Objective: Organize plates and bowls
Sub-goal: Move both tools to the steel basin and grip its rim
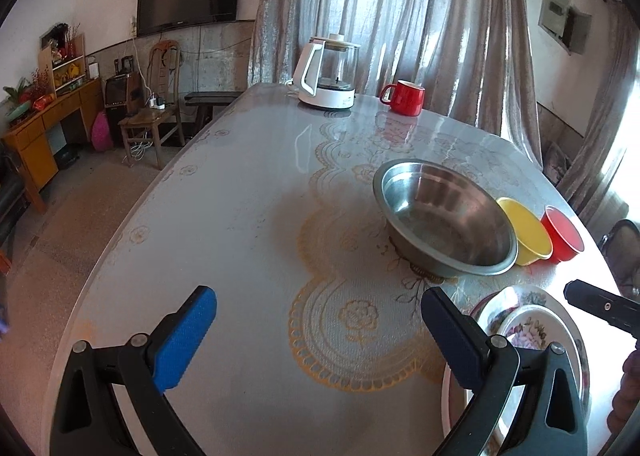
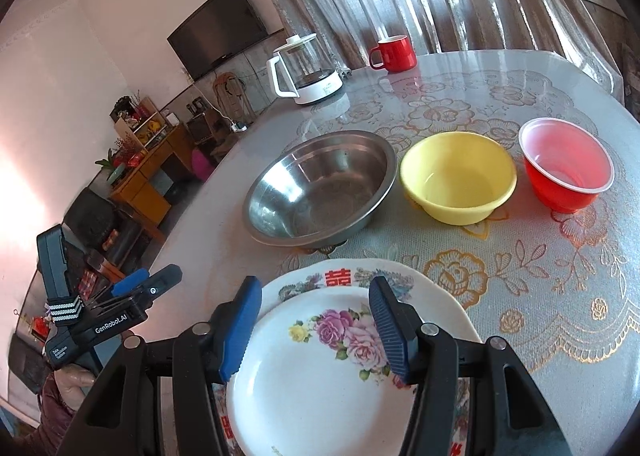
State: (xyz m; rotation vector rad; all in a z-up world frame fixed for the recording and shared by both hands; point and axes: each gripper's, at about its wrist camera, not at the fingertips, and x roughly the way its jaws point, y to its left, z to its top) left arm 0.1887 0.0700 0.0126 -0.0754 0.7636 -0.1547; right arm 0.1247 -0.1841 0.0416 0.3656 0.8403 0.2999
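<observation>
Jaws apart; steel bowl point(image 2: 318, 188) beyond stacked plates point(image 2: 320, 368).

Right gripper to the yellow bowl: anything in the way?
Nothing upright blocks it. The right gripper hangs open above the stacked plates; past their far rim only bare tablecloth leads to the yellow bowl. Steel bowl sits left of that line.

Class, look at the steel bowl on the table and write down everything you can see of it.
The steel bowl is round, wide and fairly shallow, of shiny grey metal with a flat rolled rim. It stands upright and empty on the flowered table cover, leftmost in a row with the yellow bowl, whose rim it nearly meets, and the red bowl. Stacked plates lie just in front. Neither gripper touches it.
</observation>
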